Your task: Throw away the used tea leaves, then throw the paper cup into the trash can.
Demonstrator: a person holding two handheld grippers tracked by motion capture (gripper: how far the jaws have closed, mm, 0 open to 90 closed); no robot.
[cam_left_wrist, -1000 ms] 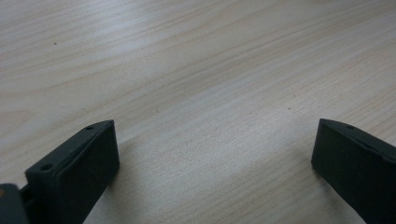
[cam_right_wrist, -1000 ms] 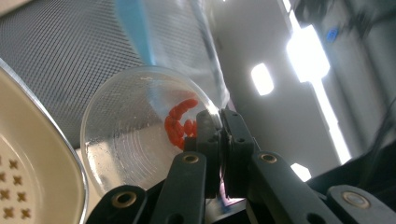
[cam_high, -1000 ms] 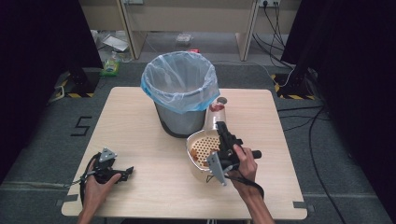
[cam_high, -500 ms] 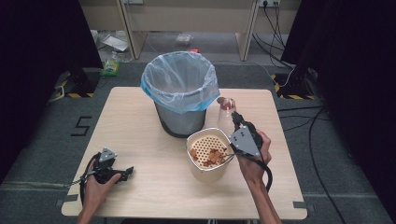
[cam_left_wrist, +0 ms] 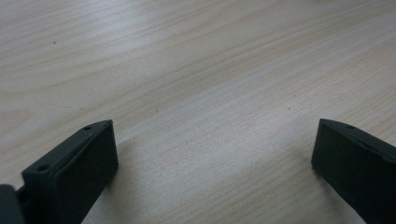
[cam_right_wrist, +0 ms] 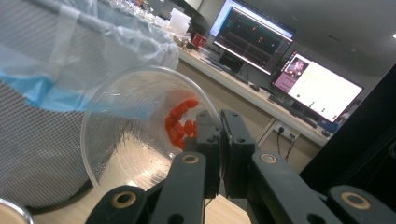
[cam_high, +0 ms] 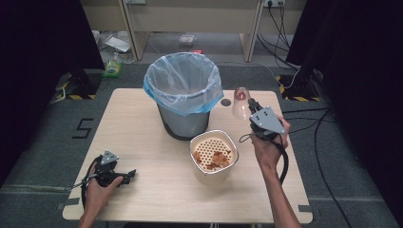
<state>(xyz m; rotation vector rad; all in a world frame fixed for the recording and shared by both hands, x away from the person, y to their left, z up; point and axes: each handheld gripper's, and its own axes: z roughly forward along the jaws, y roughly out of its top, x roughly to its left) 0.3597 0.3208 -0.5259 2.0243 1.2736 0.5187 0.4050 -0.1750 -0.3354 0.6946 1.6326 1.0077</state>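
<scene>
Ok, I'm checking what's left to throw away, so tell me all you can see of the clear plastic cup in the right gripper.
The clear plastic cup is thin and see-through, with fine ridges round its wall and red bits lying at its bottom. It is tipped on its side in the air, its mouth towards the mesh waste bin with the blue bag. The right gripper is shut on its rim, one jaw inside the cup.

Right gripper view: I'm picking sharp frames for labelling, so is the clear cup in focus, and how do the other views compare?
Right gripper view: clear cup fairly sharp, monitors behind softer. Left gripper view: jaws blurred, table grain crisp. High view: evenly lit, surroundings dark.
</scene>
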